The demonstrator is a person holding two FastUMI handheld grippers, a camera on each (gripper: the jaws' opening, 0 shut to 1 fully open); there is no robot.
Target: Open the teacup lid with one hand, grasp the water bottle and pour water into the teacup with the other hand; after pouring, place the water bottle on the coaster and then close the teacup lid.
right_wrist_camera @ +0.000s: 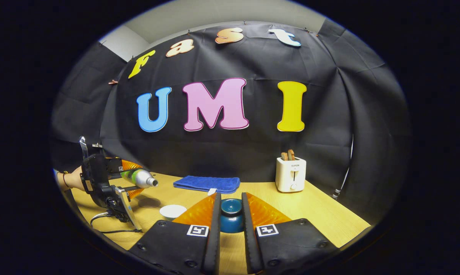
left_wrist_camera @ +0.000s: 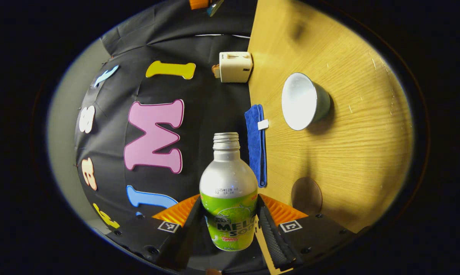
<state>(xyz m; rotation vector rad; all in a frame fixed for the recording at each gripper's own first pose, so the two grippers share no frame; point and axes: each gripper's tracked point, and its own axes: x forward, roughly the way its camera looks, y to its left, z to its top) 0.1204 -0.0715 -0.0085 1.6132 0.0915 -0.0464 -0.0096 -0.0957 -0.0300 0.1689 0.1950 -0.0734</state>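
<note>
Behind fingers (right_wrist_camera: 215,225), teacup lid (right_wrist_camera: 231,214) half-hidden

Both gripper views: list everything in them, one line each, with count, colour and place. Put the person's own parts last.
Water bottle: one, silver and green, uncapped, tipped level above the table.
Teacup: one, white inside, grey-blue outside, open on the table.
Teacup lid: one, dark blue, between the right tool's fingers.
Coaster: one, brown, flat on the table near the cup.
Towel: one, blue, folded at the table's back edge.
Toaster: one, white, with toast in the slots, beside the towel.
Table: one, light wood.
Left tool: one, black and orange, clamped on the bottle.
Right tool: one, black and orange, holding the lid.
Hand: one, behind the left tool.
</note>
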